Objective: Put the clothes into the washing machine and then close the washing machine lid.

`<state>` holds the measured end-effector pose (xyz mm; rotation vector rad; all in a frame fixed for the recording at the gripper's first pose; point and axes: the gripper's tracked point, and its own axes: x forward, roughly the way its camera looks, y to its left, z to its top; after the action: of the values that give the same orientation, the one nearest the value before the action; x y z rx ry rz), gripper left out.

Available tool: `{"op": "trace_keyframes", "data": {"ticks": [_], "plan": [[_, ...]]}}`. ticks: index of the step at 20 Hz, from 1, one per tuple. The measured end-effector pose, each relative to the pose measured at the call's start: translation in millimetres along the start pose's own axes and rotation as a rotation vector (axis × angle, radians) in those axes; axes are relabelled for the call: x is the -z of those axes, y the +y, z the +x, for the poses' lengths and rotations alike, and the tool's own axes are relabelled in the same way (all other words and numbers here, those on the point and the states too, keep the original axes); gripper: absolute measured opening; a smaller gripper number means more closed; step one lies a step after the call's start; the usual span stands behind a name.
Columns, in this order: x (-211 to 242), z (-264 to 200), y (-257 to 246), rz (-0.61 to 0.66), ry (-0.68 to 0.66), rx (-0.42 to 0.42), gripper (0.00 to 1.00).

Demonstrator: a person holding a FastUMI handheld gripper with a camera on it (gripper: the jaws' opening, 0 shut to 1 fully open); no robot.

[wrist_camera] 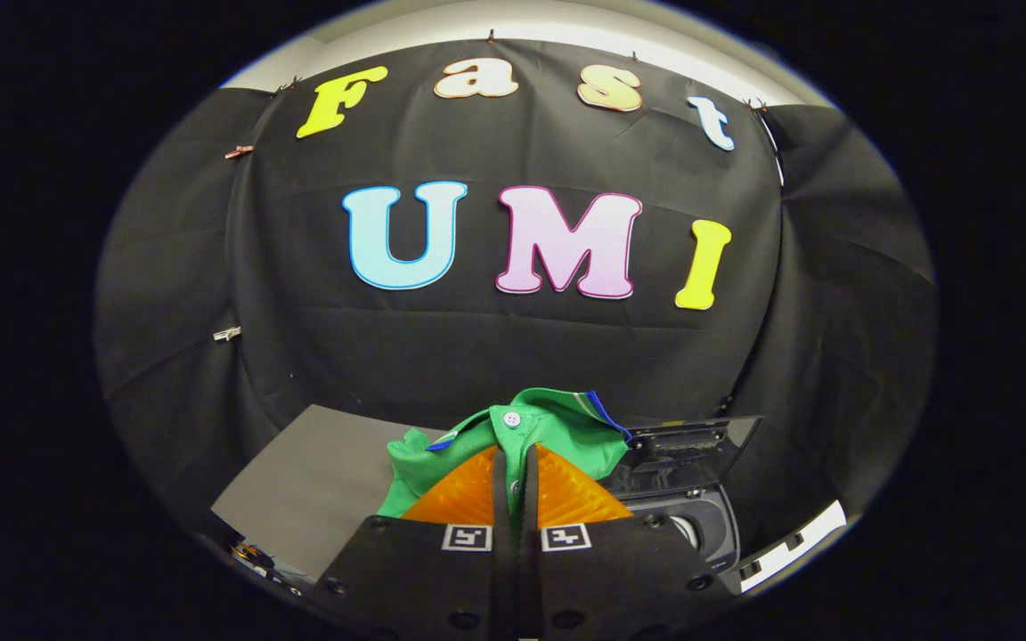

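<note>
- My tongs (514,485) nearly closed, both fingers pinching the green shirt (531,432), held clear of the tabletop (317,481).
- Washing machine (696,499) lies right of the tongs, slightly below; carry rightward next.

fingers (514,476) pinch green shirt (557,432); washing machine (691,490) just beside
</note>
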<state>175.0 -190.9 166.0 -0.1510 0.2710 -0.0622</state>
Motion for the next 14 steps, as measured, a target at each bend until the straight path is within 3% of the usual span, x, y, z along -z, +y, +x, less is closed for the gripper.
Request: {"op": "trace_keyframes", "data": {"ticks": [6,14], "plan": [[4.6,1.6,-83.8,0.034,-0.002,0.021,0.06],[24.3,27.1,-191.2,0.064,-0.004,0.140,0.06]]}}
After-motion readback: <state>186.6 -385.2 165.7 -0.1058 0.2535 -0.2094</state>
